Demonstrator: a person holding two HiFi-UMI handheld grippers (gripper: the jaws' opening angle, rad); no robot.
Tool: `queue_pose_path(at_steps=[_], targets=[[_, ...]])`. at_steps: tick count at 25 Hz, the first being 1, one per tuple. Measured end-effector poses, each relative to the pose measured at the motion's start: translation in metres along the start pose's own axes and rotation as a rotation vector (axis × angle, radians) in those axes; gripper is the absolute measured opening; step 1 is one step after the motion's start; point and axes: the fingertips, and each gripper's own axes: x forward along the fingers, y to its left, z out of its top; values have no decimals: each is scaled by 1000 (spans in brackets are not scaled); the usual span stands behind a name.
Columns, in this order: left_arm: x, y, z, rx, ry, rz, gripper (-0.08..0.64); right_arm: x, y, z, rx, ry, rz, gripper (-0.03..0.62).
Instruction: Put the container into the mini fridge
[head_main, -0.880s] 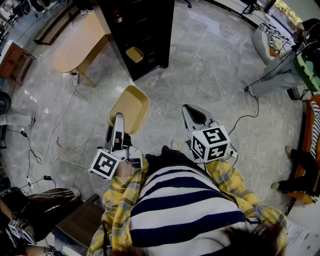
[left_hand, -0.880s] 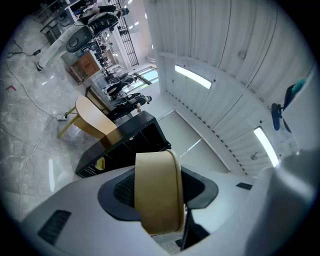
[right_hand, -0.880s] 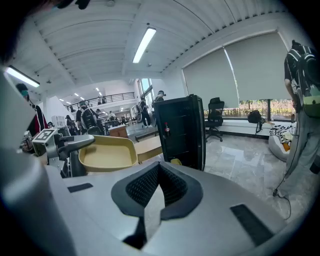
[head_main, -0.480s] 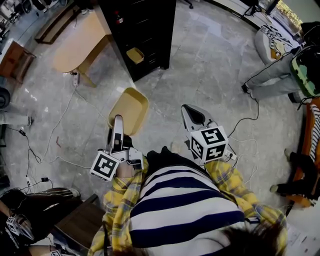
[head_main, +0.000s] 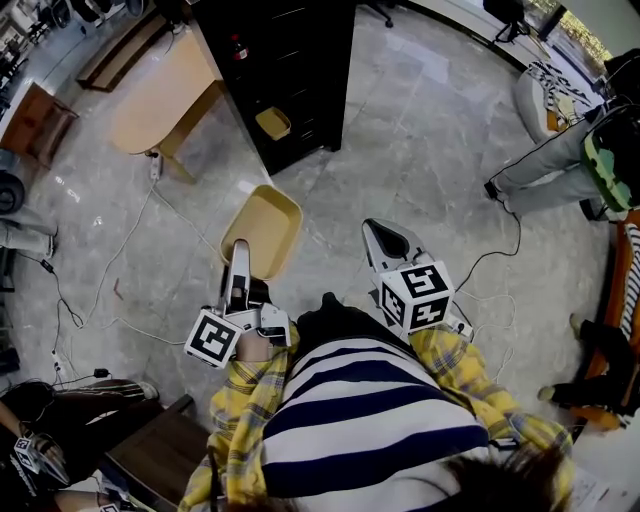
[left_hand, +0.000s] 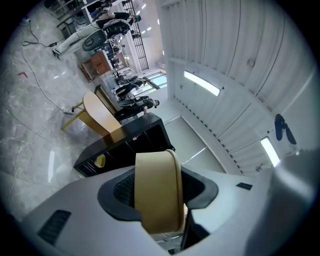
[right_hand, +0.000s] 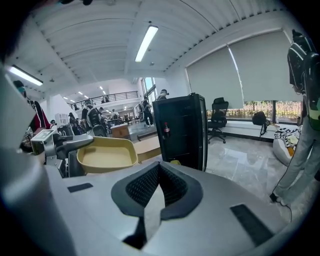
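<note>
A shallow yellow container (head_main: 262, 232) hangs over the floor, and my left gripper (head_main: 239, 268) is shut on the rim of its near edge. In the left gripper view the container's wall (left_hand: 157, 192) stands edge-on between the dark pads. The black mini fridge (head_main: 290, 70) stands open ahead, a short way beyond the container, with a small yellow item (head_main: 272, 122) on a shelf. My right gripper (head_main: 388, 238) is held to the right of the container, jaws together and empty. The right gripper view shows the container (right_hand: 105, 154) at left and the fridge (right_hand: 182, 130) ahead.
A wooden table (head_main: 165, 90) stands left of the fridge. Cables (head_main: 130, 250) trail over the marble floor at left and right. A person (head_main: 560, 150) stands at far right. A brown stool (head_main: 160, 450) is at lower left.
The fridge and floor have slid slightly down in the head view, so the fridge now lies a little closer. The left gripper keeps its hold on the container. The person at right has shifted.
</note>
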Motion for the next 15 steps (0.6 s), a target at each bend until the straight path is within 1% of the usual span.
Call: queue_pose_path(at_steps=[11,15], targets=[[34,-9,-24,-62,-26,13,210,13,-35,8,4,-5,42,26],[38,-15,-37,-70,-17,12,210,15,-46,7,8,-1,47,27]])
